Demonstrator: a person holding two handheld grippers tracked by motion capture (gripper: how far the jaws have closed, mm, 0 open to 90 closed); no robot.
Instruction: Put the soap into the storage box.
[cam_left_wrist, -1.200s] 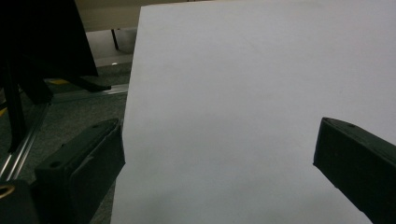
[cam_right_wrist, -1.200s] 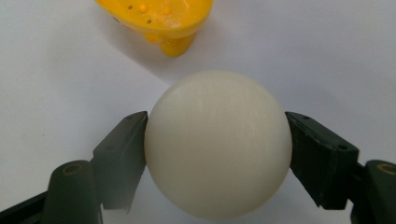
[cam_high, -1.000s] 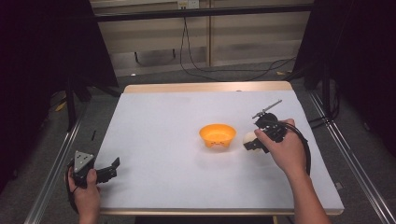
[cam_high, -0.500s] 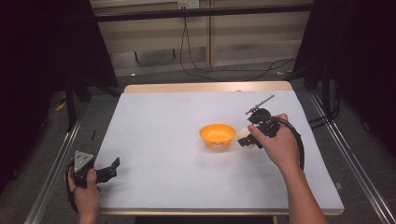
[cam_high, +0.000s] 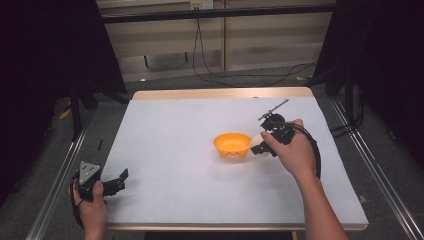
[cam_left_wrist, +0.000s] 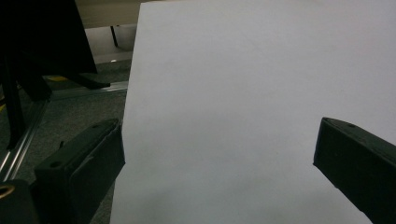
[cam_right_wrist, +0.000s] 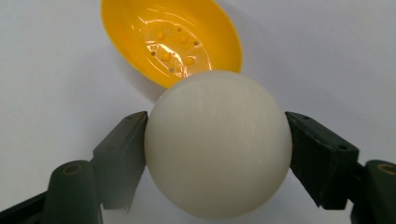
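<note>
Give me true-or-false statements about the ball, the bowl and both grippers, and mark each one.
1. The right gripper is shut on the white ball. True.
2. The ball lies inside the orange bowl. False: it is held beside the bowl, at its rim.
3. The left gripper is open with nothing between its fingers. True.
4. The left gripper is next to the bowl. False: it is near the table's front left corner, far from the bowl.
5. The bowl is upside down. False: it stands open side up.
</note>
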